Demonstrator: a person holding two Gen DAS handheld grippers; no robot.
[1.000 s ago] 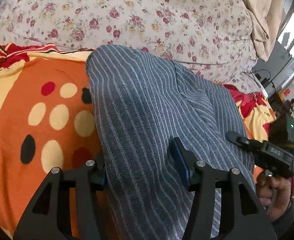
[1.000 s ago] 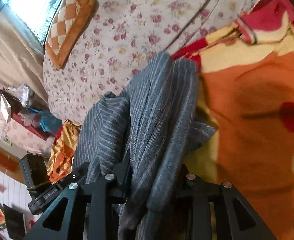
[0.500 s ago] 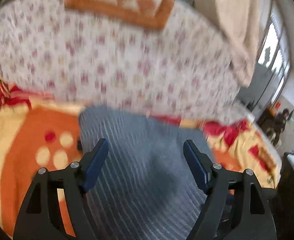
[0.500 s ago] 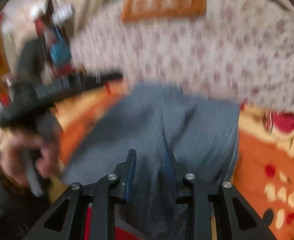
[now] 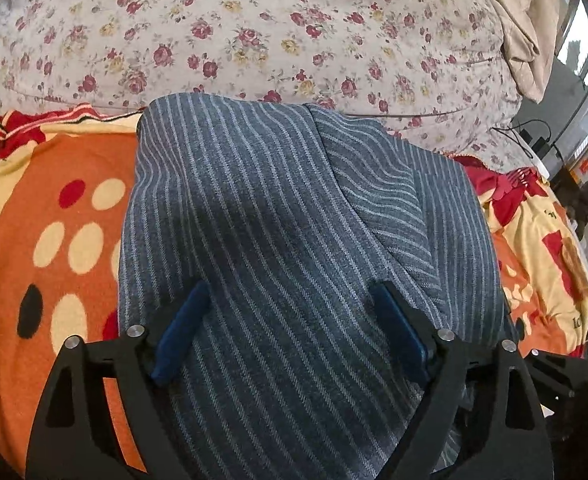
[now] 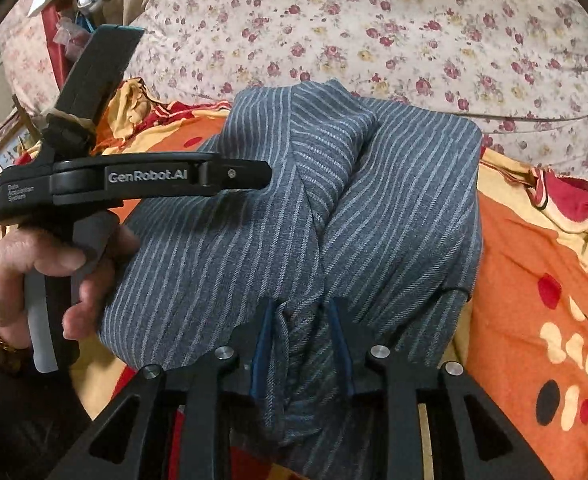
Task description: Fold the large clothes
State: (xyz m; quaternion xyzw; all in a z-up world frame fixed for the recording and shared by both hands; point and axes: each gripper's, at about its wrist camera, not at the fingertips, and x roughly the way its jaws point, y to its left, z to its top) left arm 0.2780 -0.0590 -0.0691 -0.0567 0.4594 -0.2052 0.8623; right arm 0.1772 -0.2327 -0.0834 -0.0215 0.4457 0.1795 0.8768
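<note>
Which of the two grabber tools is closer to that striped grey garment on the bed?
Right. The right gripper has a bunched fold of the striped grey garment between its fingers. The left gripper hangs just over the cloth, jaws opening, gripping nothing.

A grey-blue garment (image 5: 278,240) with thin pale stripes fills the middle of both views. It lies folded into a compact block, one layer overlapping diagonally from the upper centre, its lower edge bunched into a ridge at bottom centre of the right view.
</note>
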